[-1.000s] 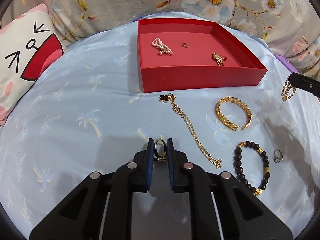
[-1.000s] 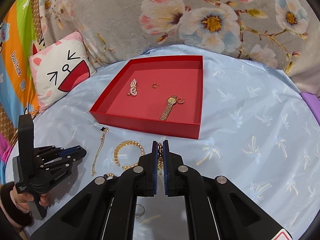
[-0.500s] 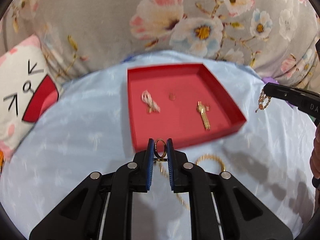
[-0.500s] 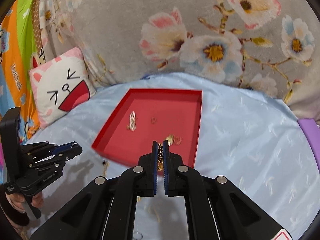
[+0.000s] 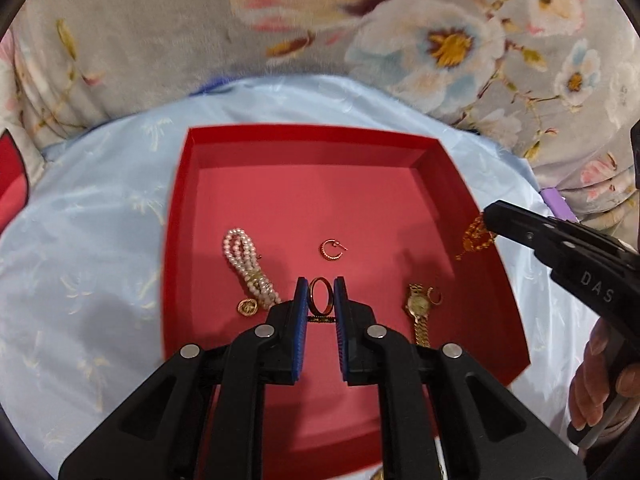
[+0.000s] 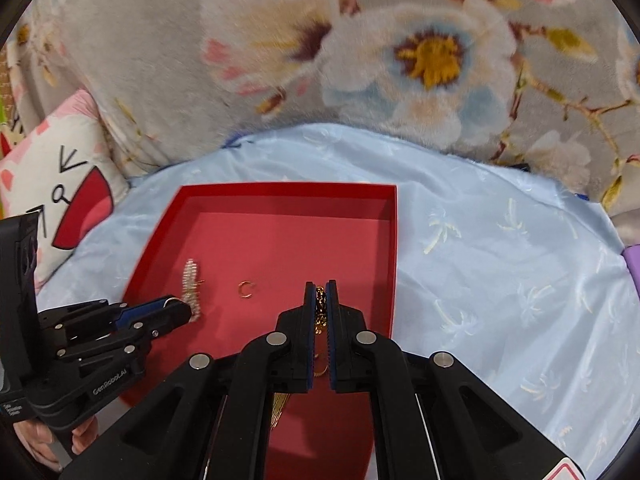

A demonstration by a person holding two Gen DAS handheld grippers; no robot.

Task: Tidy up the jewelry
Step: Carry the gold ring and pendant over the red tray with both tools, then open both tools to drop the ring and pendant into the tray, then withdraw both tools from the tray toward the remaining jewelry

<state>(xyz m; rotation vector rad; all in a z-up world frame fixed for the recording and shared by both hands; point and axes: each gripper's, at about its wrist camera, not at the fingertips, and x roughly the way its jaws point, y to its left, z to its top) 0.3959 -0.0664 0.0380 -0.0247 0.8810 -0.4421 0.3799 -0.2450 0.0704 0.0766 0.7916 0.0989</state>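
Note:
My left gripper (image 5: 320,294) is shut on a gold ring (image 5: 320,297) and holds it upright above the floor of the red tray (image 5: 312,134). My right gripper (image 6: 320,300) is shut on a gold chain piece (image 6: 320,305) over the tray's right half (image 6: 394,248); the chain also shows in the left wrist view (image 5: 476,236). In the tray lie a pearl bracelet (image 5: 248,268), a small hoop earring (image 5: 331,249), a gold coin charm (image 5: 247,307) and a gold watch (image 5: 418,312). The left gripper also shows in the right wrist view (image 6: 176,310).
The tray sits on a light blue cloth (image 6: 500,264). A floral grey cushion (image 6: 360,60) stands behind it. A cat-face pillow (image 6: 60,196) lies at the far left. A purple object (image 6: 632,260) sits at the right edge.
Both grippers have moved forward from the cloth to over the red tray, each still holding its piece. The loose jewelry on the cloth has dropped out of view.

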